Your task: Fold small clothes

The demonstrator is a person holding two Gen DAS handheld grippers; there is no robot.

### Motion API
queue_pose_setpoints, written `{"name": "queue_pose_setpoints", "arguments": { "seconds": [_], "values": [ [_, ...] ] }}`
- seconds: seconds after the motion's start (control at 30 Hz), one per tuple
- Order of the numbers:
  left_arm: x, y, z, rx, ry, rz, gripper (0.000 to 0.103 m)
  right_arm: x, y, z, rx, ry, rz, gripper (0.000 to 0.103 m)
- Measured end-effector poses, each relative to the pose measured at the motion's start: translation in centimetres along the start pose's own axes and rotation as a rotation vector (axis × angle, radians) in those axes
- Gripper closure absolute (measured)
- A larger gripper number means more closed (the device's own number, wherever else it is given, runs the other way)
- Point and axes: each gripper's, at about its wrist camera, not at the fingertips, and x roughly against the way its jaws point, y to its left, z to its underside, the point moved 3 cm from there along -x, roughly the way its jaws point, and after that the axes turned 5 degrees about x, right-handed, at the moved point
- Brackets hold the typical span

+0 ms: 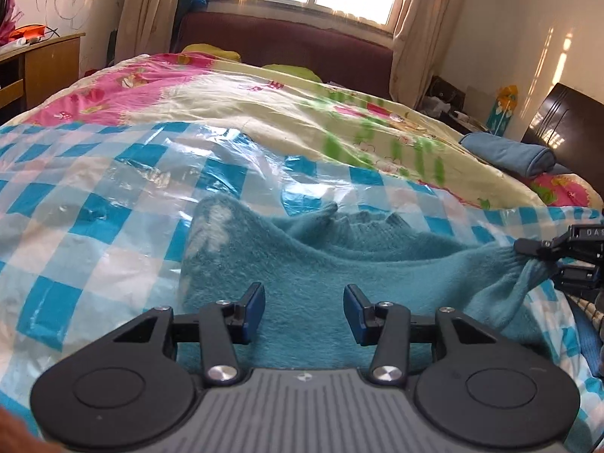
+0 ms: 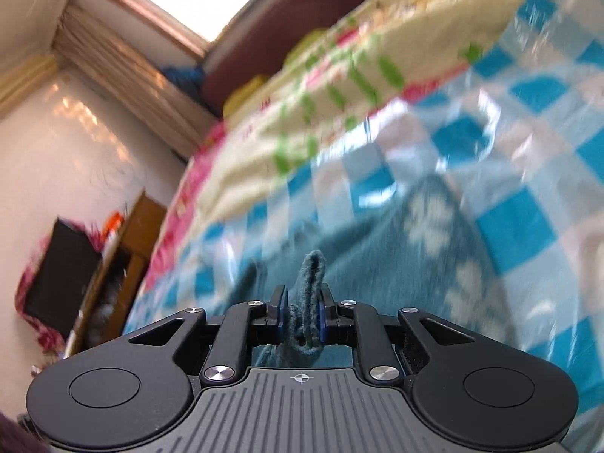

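Here one teal sweater (image 1: 302, 264) on checked sheet (image 1: 75, 196); left gripper (image 1: 304, 311) jaws wide, right gripper (image 2: 301, 315) pinching its cuff.

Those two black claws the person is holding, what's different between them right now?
The left gripper has its jaws spread wide and empty, poised above the teal sweater. The right gripper is shut, pinching a bunched edge of that sweater. The left one's view looks level and sharp; the right one's looks tilted and blurred. Both share black arms, blue finger pads and the checkered plastic sheet beneath.
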Motion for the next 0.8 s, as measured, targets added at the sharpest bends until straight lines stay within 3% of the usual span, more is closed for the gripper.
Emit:
{"name": "queue_pose_setpoints", "arguments": {
  "seconds": [0.13, 0.2, 0.27, 0.4, 0.5, 0.53, 0.6, 0.7, 0.8],
  "values": [
    [-1.9, 0.0, 1.2, -0.028, 0.046, -0.048, 0.053, -2.1, -0.9, 0.4, 0.021, 0.056, 0.062, 0.087],
    [-1.9, 0.0, 1.6, -0.048, 0.045, -0.053, 0.053, -2.7, -1.8, 1.3, -0.013, 0.116, 0.06, 0.082],
    [-1.7, -0.1, 1.6, -0.055, 0.048, -0.052, 0.053, -2.4, -2.6, 1.9, -0.023, 0.122, 0.072, 0.081],
    [-1.5, -0.1, 1.3, -0.048, 0.047, -0.046, 0.053, -1.7, -3.2, 1.9, -0.085, 0.15, 0.011, 0.064],
    [-1.3, -0.1, 1.3, -0.05, 0.046, -0.041, 0.053, -0.9, -2.1, 2.0, -0.006, 0.172, 0.007, 0.049],
    [-1.4, 0.0, 1.3, -0.049, 0.05, -0.041, 0.053, -0.9, -1.8, 2.2, 0.025, 0.185, 0.02, 0.048],
    [-1.7, 0.0, 1.2, -0.045, 0.055, -0.043, 0.053, -1.3, -1.5, 2.4, 0.057, 0.196, 0.075, 0.051],
    [-1.6, 0.0, 0.9, -0.04, 0.057, -0.044, 0.053, -2.3, -2.0, 1.8, 0.013, 0.193, 0.1, 0.081],
    [-0.7, 0.0, 0.4, -0.034, 0.018, -0.035, 0.053, -1.5, -0.5, 0.6, 0.008, 0.113, 0.01, 0.089]
  ]
}}
